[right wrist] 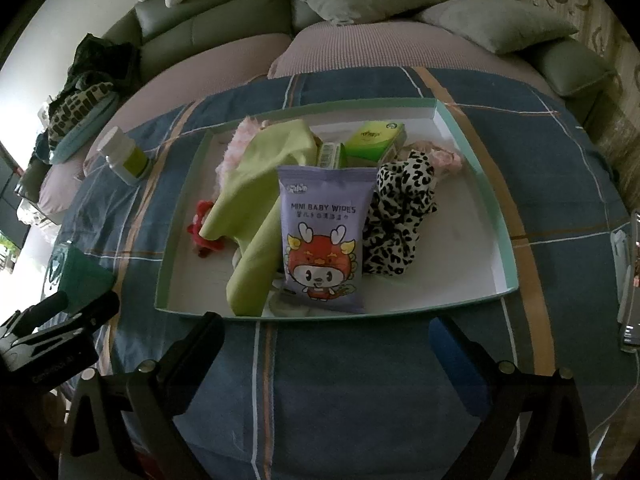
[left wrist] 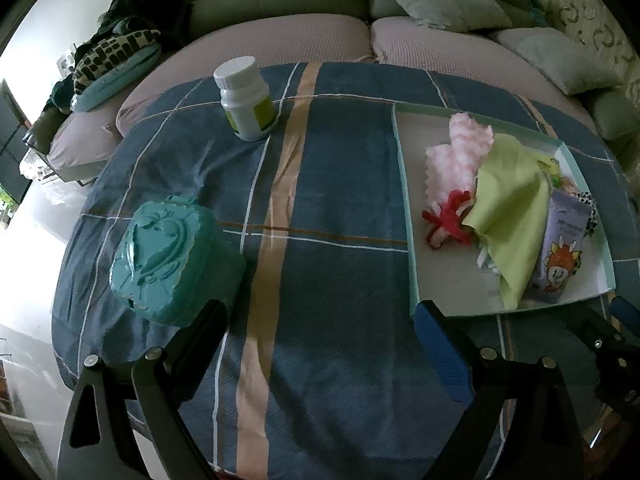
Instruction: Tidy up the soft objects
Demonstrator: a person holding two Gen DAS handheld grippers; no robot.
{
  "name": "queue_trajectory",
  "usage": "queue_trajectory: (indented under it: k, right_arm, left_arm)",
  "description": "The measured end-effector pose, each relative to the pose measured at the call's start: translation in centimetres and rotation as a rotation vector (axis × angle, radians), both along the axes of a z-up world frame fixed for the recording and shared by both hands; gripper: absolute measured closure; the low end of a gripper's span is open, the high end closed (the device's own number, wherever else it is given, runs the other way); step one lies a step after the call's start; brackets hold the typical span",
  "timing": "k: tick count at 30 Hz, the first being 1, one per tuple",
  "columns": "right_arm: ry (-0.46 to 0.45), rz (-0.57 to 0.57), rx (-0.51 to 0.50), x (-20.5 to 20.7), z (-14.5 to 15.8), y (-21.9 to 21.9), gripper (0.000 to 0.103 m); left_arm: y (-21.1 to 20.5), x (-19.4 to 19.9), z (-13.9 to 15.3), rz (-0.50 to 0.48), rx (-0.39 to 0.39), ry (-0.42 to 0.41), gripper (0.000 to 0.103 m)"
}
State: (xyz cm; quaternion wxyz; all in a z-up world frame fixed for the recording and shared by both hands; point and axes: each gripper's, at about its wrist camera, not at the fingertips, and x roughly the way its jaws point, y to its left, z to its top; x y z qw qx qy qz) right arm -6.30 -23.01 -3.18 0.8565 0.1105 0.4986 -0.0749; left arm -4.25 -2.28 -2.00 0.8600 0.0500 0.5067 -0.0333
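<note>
— behind the table a grey-green sofa (right wrist: 208,24) with pale cushions fills the background; what covers the table itself?

— a blue plaid cloth (left wrist: 340,208) with a tan stripe. on it sits a shallow white tray (right wrist: 472,280) with a teal rim.

— and the soft things?

— all in the tray. a lime-green cloth (right wrist: 256,184) drapes over the middle left, partly covering a fluffy pink piece (left wrist: 460,148) and a red scrunchie (left wrist: 448,216). a purple pack of mini baby wipes (right wrist: 322,240) leans on the pile, and a leopard-print fabric (right wrist: 400,220) lies touching its right side. behind them are small green boxes (right wrist: 374,140).

— anything outside the tray?

— a white pill bottle (left wrist: 246,98) stands upright on the cloth, well left of the tray, and a teal embossed case (left wrist: 172,260) lies near the table's left edge.

— the grippers?

— the left gripper (left wrist: 320,340) hangs over bare cloth, jaws spread wide, nothing between them; its left finger is just beside the teal case. the right gripper (right wrist: 326,344) faces the tray's near rim, jaws likewise wide apart and empty.
</note>
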Motion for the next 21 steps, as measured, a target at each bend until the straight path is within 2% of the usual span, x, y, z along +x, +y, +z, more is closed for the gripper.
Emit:
queue_trajectory:
  k: [21]
  right_arm:
    - [0.007,-0.005,-0.009,-0.09,0.03,-0.21,0.0]
  left_arm:
    - [0.3,-0.29,-0.11,0.003,0.021,0.019,0.008]
